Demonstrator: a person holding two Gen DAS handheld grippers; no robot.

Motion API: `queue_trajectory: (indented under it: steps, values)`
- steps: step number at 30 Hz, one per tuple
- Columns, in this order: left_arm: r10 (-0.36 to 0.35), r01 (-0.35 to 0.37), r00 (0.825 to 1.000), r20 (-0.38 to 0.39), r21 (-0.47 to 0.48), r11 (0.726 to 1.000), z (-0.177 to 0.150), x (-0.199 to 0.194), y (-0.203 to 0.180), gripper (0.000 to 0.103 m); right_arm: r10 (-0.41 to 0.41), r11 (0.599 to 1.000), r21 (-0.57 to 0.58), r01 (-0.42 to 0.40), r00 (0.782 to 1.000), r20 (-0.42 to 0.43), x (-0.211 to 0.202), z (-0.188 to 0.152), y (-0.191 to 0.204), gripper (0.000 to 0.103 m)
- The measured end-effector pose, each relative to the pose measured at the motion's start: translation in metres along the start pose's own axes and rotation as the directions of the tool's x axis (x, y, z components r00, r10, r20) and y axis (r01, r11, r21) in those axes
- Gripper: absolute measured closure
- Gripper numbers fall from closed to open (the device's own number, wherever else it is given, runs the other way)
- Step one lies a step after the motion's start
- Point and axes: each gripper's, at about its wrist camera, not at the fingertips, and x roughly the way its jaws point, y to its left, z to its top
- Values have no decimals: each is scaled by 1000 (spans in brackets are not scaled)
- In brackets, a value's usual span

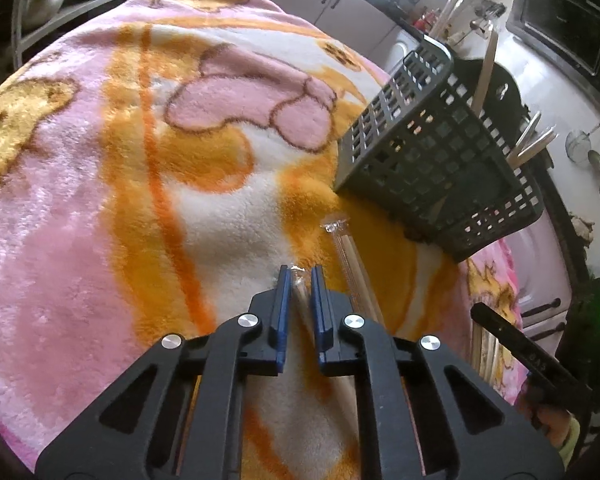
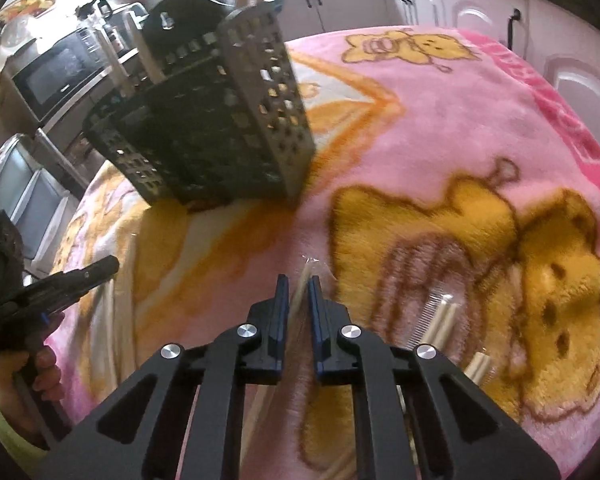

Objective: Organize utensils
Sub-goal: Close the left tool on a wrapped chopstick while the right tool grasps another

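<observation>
A dark grey perforated utensil basket (image 1: 432,152) stands on the pink and orange blanket, with several wrapped chopstick pairs upright in it; it also shows in the right wrist view (image 2: 204,120). My left gripper (image 1: 300,276) is shut on a wrapped pair of chopsticks (image 1: 299,288) low over the blanket. Another wrapped pair (image 1: 350,264) lies just right of it. My right gripper (image 2: 299,284) is shut on a wrapped pair of chopsticks (image 2: 303,280). More wrapped pairs (image 2: 444,320) lie to its right.
The blanket (image 1: 120,200) covers the whole table. A microwave (image 2: 56,68) and kitchen cabinets (image 2: 420,0) stand beyond the basket. The other hand-held gripper (image 2: 60,284) shows at the left of the right wrist view.
</observation>
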Motion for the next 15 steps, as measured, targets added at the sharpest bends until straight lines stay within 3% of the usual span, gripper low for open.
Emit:
queue_trajectory:
  steps: [8,15]
  values:
    - [-28,26,996,87,24,999,1,-36,-5,101,93,987,-140,-78,990,102,-32,4,41,96]
    - [-34,20,982,185,77,997,-1,-80,-12,101,122,959,-278,-59,969,215,-66,-1,77,97]
